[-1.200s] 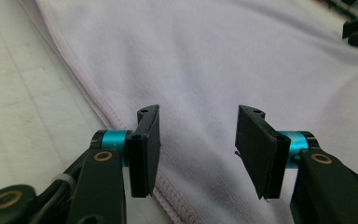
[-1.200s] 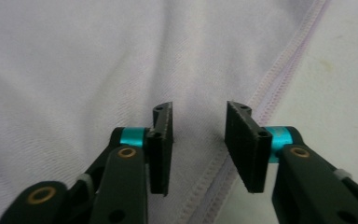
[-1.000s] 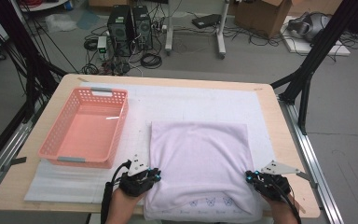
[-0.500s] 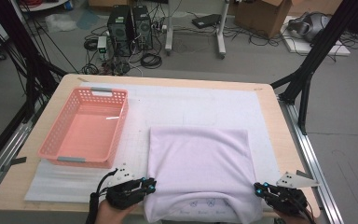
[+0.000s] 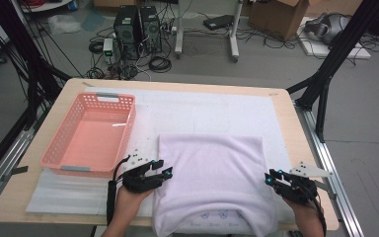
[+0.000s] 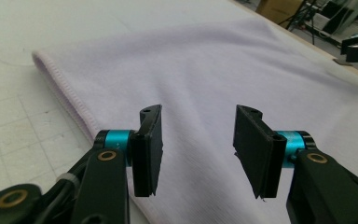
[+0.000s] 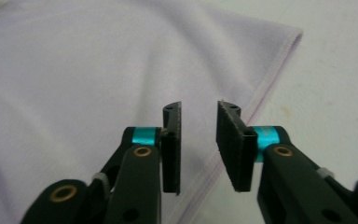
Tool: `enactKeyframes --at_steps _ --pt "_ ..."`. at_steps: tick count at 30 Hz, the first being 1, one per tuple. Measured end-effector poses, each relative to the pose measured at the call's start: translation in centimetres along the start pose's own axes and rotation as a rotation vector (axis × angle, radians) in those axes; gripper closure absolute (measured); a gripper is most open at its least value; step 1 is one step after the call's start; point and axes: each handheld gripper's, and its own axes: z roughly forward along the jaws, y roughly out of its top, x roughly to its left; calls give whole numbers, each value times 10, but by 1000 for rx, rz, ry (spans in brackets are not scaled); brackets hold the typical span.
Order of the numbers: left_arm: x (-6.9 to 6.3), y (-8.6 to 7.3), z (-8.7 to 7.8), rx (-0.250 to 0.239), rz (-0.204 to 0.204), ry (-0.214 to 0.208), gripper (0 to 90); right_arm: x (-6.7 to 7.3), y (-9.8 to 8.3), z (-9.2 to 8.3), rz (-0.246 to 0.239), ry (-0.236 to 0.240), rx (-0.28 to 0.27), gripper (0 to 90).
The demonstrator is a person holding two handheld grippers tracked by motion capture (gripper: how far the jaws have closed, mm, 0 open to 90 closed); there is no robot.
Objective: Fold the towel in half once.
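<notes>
A pale lilac garment (image 5: 212, 168), folded flat, lies on the white mat (image 5: 207, 111), and its near end hangs over the table's front edge. My left gripper (image 5: 164, 169) hovers at the garment's left hem, its jaws just opened. In the left gripper view that gripper (image 6: 199, 112) stands open over the cloth (image 6: 191, 60), pinching nothing. My right gripper (image 5: 268, 177) sits at the garment's right hem. In the right gripper view its jaws (image 7: 198, 106) have also just been opening; a narrower gap straddles the stitched edge (image 7: 270, 74) without pressing it.
An empty pink basket (image 5: 91, 136) stands on the table's left side, close to my left hand. The wooden table edge (image 5: 308, 163) runs just right of my right gripper. Computers and cables (image 5: 138, 24) lie on the floor beyond the table.
Both grippers were shut on the garment's side hems and dragged it slightly toward the front edge. Now both have let go, opened and moved a little forward.
</notes>
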Motion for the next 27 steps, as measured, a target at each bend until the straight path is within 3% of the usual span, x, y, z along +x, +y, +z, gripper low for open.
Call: enactKeyframes --at_steps 4,7,10,14,16,18,19,21,23,24,25,27 --pt "12 10 15 1 -8 5 527 -10 11 20 -2 11 16 794" --pt "24 13 24 -24 -42 34 537 -19 21 38 0 9 21 892" --pt "33 16 33 19 -47 36 578 -27 29 60 -17 -32 46 893" --pt "39 20 41 6 -40 36 580 -40 38 84 -19 -84 102 892" --pt "43 20 42 6 -88 48 564 -48 39 88 12 -86 106 891" --pt "47 20 41 0 -111 45 544 -53 40 87 25 -101 107 849" --pt "46 20 41 -4 -110 48 537 -55 41 86 24 -107 104 784" --pt "45 20 42 1 -98 56 526 -57 41 82 73 -132 74 602" --pt "44 20 42 7 -87 64 504 -59 39 83 117 -127 91 574" --pt "44 20 42 3 -97 67 496 -59 37 86 111 -127 111 574" --pt "45 20 42 2 -96 68 485 -58 37 86 111 -132 103 604" --pt "43 20 42 2 -90 65 483 -57 37 85 106 -83 105 840"
